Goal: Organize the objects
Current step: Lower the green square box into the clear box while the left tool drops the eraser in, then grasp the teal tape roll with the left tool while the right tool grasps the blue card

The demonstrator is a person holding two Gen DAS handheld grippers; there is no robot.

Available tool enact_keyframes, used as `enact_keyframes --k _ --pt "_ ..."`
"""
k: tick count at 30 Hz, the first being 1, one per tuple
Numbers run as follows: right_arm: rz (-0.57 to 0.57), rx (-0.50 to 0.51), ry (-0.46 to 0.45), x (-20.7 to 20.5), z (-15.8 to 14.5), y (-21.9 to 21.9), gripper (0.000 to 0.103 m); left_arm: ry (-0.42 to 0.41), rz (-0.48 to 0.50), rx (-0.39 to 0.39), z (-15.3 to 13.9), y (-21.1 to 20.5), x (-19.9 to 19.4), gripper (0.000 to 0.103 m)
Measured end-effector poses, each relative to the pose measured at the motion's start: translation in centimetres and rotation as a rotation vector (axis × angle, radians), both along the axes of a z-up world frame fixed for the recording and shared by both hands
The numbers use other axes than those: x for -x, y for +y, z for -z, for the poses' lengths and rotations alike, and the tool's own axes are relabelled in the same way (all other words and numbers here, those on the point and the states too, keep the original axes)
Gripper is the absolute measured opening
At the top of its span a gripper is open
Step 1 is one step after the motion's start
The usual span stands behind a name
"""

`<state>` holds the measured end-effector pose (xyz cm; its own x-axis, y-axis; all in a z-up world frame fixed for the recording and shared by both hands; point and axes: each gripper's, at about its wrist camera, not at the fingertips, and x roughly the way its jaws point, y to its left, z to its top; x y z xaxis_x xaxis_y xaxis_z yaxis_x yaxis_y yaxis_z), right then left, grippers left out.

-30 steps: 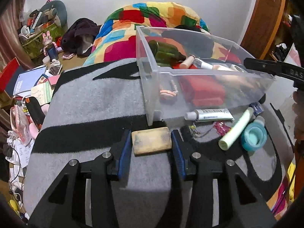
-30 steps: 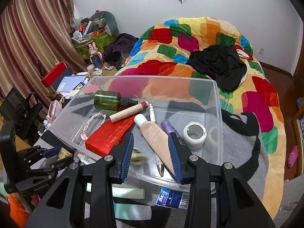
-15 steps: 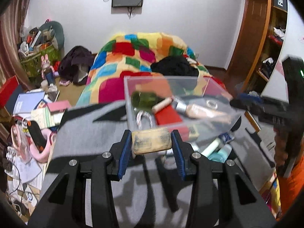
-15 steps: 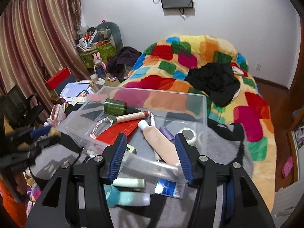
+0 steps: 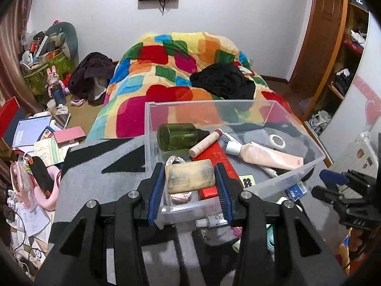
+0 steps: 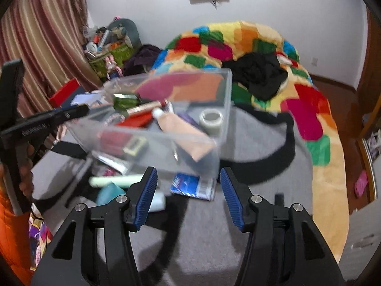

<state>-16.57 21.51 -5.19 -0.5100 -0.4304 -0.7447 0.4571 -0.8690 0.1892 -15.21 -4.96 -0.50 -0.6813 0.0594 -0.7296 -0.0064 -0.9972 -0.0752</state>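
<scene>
My left gripper [image 5: 189,169] is shut on a worn tan block [image 5: 189,178], held in the air over the near left corner of a clear plastic bin [image 5: 152,143]. In the bin lie a green bottle [image 5: 177,137], a peach tube [image 5: 269,155], a red box [image 5: 221,157], a tape roll [image 5: 277,141] and other small items. My right gripper [image 6: 188,174] is open with nothing between its blue pads. It hangs over the grey blanket [image 6: 214,226], just short of the bin's [image 6: 154,147] near corner.
Beside the bin lie a blue packet [image 6: 193,184], a pale green tube [image 6: 116,180], a teal jar [image 6: 110,194] and a small white tube [image 5: 212,220]. A patchwork quilt [image 5: 166,76] with black clothes lies behind. Papers and clutter [image 5: 35,138] cover the floor at left.
The left gripper has lifted the tan block off the blanket and brought it over the bin's corner. The right gripper has opened wider and drawn back out of the bin.
</scene>
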Motion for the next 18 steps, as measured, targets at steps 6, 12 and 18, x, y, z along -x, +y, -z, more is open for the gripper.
enact_keyframes --k 6,12,18 --pt "0.0 -0.004 -0.065 0.7 2.1 -0.1 0.051 0.004 0.025 0.002 0.1 0.7 -0.5 0.043" --pt "-0.012 -0.022 -0.084 1.0 3.0 -1.1 0.051 0.035 0.061 -0.006 -1.1 1.6 -1.9 0.044" --pt "-0.023 -0.063 -0.089 1.2 3.4 -1.8 0.053 0.068 0.096 0.002 -1.5 3.2 -4.2 0.054"
